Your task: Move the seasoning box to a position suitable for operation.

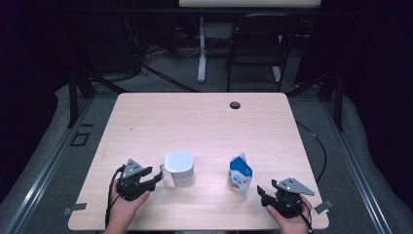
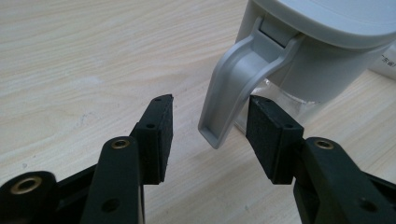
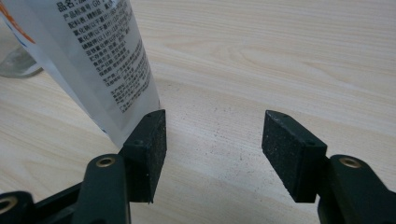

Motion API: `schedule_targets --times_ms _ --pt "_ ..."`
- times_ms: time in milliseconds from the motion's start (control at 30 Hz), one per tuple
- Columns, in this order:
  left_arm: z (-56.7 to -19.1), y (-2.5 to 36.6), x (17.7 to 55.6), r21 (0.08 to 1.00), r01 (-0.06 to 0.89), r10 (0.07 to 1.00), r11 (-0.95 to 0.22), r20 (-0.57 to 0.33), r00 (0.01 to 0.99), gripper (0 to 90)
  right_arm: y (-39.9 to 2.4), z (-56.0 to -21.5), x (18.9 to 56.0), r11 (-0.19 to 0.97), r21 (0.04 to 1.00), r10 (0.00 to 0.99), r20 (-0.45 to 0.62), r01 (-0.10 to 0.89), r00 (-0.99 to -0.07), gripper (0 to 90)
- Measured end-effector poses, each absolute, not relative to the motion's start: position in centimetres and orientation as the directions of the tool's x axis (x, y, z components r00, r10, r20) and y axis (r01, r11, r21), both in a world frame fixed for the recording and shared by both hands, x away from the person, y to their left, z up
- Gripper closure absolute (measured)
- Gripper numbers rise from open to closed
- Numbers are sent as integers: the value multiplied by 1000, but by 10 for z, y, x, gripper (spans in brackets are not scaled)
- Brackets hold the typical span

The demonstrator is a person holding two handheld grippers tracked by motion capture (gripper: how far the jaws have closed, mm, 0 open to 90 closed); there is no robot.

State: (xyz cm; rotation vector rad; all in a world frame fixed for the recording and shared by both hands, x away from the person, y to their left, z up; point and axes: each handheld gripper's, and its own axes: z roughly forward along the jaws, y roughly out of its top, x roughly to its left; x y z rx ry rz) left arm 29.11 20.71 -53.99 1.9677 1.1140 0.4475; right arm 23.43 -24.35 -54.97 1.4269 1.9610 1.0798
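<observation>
A white lidded jug (image 1: 179,168) stands on the wooden table (image 1: 204,122), front left of centre, with its handle (image 1: 163,170) turned left. My left gripper (image 1: 158,176) is open at that handle. In the left gripper view the grey handle (image 2: 233,79) hangs between the pads of the left gripper (image 2: 211,102), close to the right pad and not pressed. A blue and white pouch (image 1: 240,174) stands upright to the jug's right. My right gripper (image 1: 261,191) sits open just right of it. In the right gripper view the pouch (image 3: 93,46) stands beyond the left pad, outside the empty gap of the right gripper (image 3: 215,114).
The jug's clear base (image 3: 14,65) shows behind the pouch. A dark round hole (image 1: 235,105) marks the table's far side. A black chair (image 1: 258,44) and a white desk leg (image 1: 201,48) stand beyond the table. Both hands are near the front edge.
</observation>
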Motion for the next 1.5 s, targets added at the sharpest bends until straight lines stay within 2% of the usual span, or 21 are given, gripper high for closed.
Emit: schedule_targets --times_ms 267,600,933,1133,1500 --pt "-540 202 293 788 550 830 -276 -93 550 511 -244 -552 234 148 822 942 53 550 -333 417" --pt "-543 194 298 772 557 834 -307 -64 547 530 -248 -553 234 150 820 943 48 552 -328 447" --pt "-544 184 305 775 541 840 -327 -24 543 602 -249 -554 234 130 825 940 74 550 -332 448" --pt "-544 181 306 776 526 826 -349 -10 564 676 -250 -554 235 121 823 940 85 555 -331 448" --pt "-543 179 301 770 504 815 -391 35 578 705 -251 -556 235 108 822 938 103 560 -331 448"
